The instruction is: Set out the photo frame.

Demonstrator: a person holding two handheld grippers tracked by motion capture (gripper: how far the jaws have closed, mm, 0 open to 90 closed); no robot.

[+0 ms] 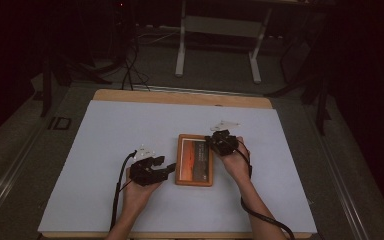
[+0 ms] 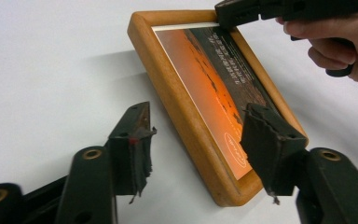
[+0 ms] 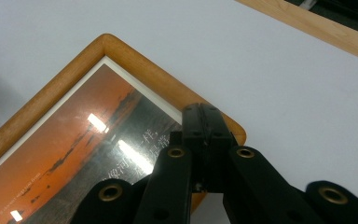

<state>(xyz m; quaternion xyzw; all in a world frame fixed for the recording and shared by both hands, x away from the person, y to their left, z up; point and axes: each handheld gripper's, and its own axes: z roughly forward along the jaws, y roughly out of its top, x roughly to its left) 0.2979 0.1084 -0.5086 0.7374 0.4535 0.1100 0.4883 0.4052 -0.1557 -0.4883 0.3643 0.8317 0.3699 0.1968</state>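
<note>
A wooden picture frame [image 1: 195,160] with an orange sunset print lies flat on the white sheet near the table's middle. My left gripper [image 1: 170,167] is at its left side, open. In the left gripper view the jaws straddle the frame's [image 2: 186,107] near corner, one over the sheet and one over the print, and neither pad presses on it. My right gripper [image 1: 211,141] is shut, its closed tips resting at the frame's far right corner. The right gripper view shows the joined jaws [image 3: 200,109] over the rounded wooden corner [image 3: 126,56]. The right gripper [image 2: 223,14] also appears in the left gripper view.
A white sheet [image 1: 130,130] covers the wooden table, whose far edge [image 1: 180,96] shows bare wood. Beyond the table are a dark floor, cables and the white legs of a desk [image 1: 182,45]. A cable trails from each gripper.
</note>
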